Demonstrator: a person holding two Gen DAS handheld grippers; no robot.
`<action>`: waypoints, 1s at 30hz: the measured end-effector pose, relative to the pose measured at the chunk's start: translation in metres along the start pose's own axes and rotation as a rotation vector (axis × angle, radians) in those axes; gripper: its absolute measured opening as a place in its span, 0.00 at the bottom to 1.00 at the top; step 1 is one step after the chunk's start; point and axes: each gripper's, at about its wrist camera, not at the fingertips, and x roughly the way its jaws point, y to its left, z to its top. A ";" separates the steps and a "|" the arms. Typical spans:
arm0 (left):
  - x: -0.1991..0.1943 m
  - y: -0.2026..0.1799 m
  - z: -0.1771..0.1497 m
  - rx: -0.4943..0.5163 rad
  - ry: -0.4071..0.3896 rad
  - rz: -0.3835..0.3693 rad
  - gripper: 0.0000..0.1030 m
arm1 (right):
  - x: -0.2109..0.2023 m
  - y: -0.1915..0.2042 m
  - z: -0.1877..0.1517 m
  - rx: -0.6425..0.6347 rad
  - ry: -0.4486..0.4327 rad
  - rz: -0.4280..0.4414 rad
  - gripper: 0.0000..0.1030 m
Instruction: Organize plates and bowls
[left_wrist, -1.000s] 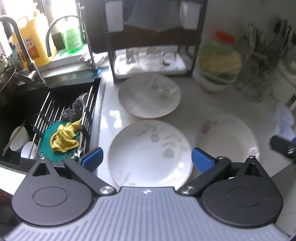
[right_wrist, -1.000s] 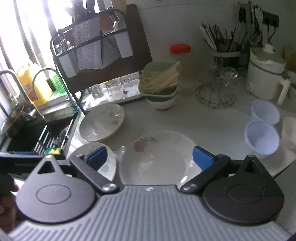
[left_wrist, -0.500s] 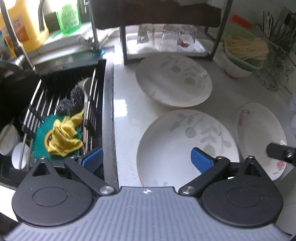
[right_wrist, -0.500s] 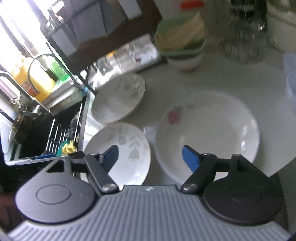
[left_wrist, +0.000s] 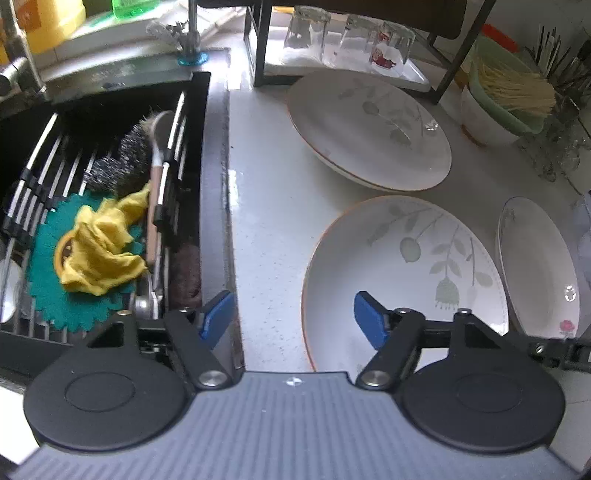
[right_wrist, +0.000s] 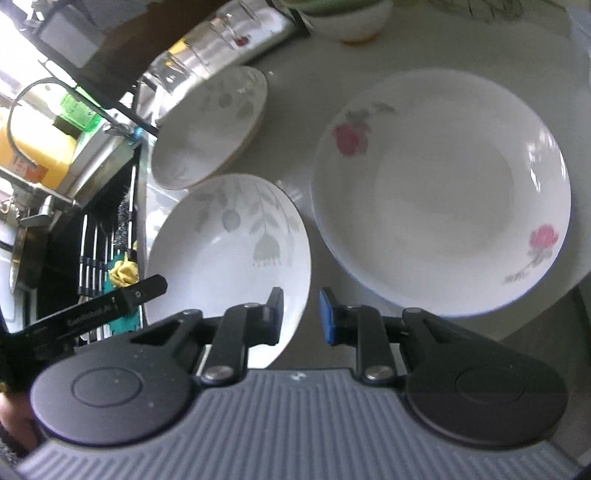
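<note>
Three plates lie on the white counter. The near leaf-patterned plate (left_wrist: 406, 273) (right_wrist: 221, 251) sits between both grippers. My left gripper (left_wrist: 293, 315) is closing, its jaws astride the plate's left rim: one pad over the plate's inside, the other by the sink edge, neither touching. My right gripper (right_wrist: 301, 315) is closing on the plate's right rim, with a thin gap still showing beside the blue pad. A second leaf plate (left_wrist: 369, 129) (right_wrist: 210, 129) lies behind. The rose plate (left_wrist: 535, 266) (right_wrist: 439, 192) lies to the right.
The black sink (left_wrist: 199, 155) on the left holds a wire rack, a yellow cloth (left_wrist: 99, 254) and a scouring pad. A black rack with upturned glasses (left_wrist: 347, 33) stands behind the plates. A green colander on a bowl (left_wrist: 506, 96) is at the back right.
Both grippers have come down close over the near leaf plate. The left jaws narrowed somewhat and the right jaws narrowed a lot, each now astride one side of its rim.
</note>
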 end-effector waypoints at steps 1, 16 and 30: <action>0.002 0.000 0.001 0.003 0.002 -0.011 0.67 | 0.002 -0.001 -0.001 0.007 0.003 0.001 0.24; 0.024 -0.007 0.013 0.038 0.050 -0.123 0.34 | 0.025 -0.007 0.004 0.091 -0.013 0.031 0.10; -0.013 -0.009 0.031 0.027 0.096 -0.179 0.34 | -0.001 -0.005 0.015 0.113 0.000 0.078 0.10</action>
